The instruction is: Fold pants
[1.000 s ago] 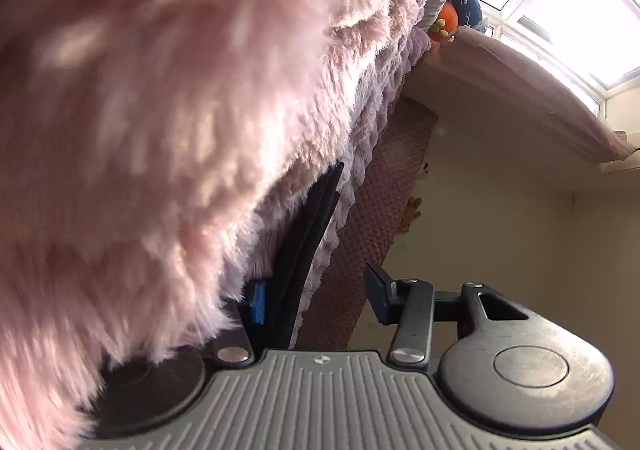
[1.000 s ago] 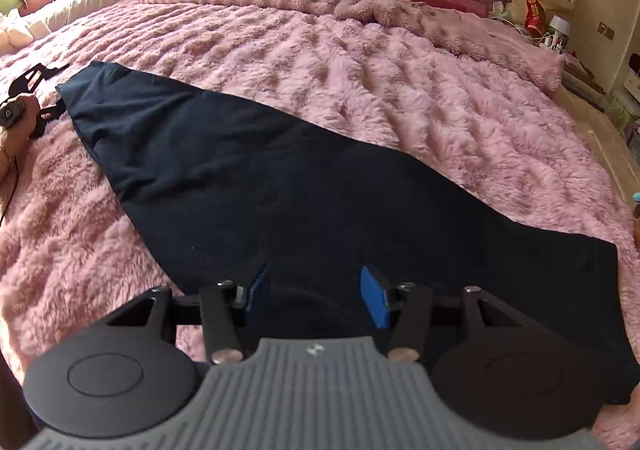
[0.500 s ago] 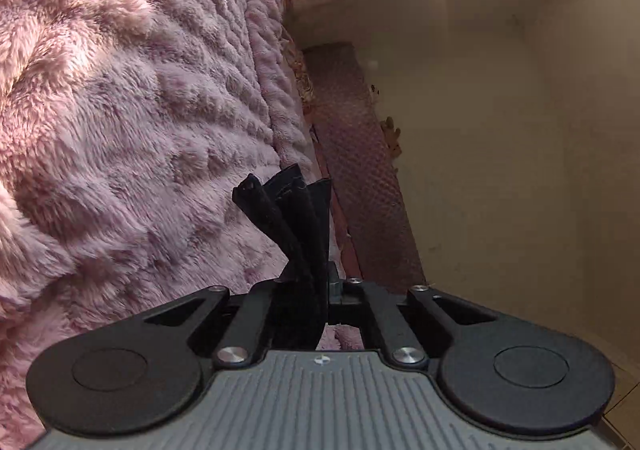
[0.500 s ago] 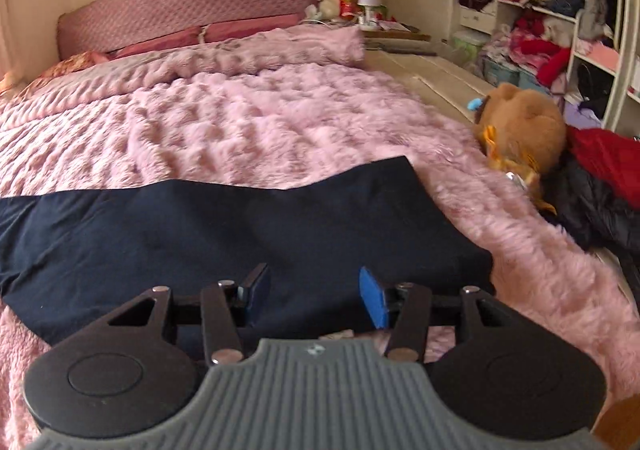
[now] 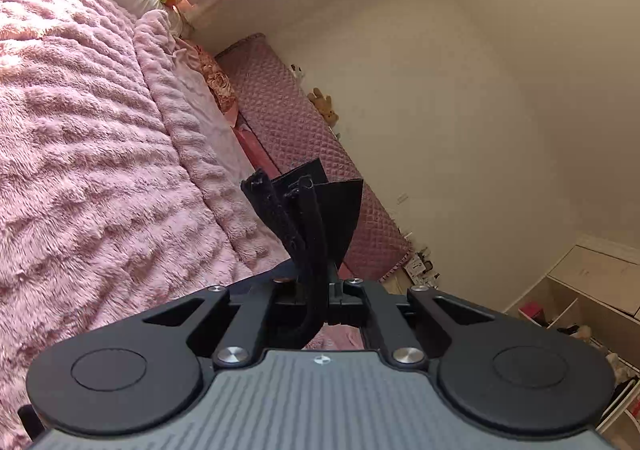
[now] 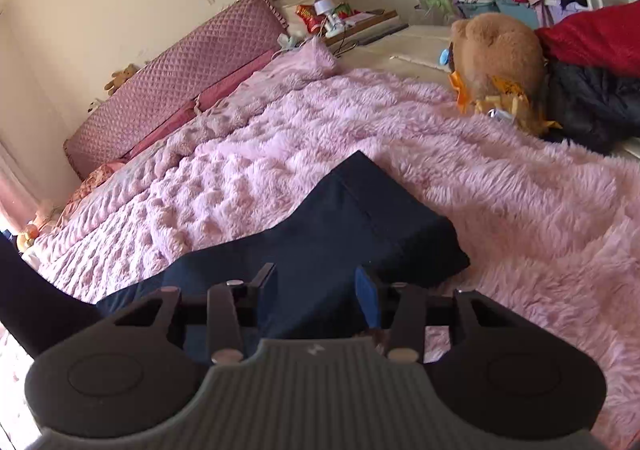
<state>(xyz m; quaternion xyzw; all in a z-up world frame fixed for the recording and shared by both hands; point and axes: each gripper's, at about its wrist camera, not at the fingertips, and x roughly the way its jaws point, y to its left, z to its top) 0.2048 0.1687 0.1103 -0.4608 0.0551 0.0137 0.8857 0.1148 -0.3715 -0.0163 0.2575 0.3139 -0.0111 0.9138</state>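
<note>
Lifted off the blanket (image 5: 100, 169), pants (image 5: 308, 226) sit clenched in left jaws; right jaws closing over them, not yet pinching.

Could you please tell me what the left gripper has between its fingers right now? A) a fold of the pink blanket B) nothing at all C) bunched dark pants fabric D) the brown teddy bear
C: in the left wrist view the left gripper is shut on a bunched edge of the dark pants, held off the pink blanket.

Black right tool (image 6: 316, 292) with blue pads, silver screws, grey ribbed body.
</note>
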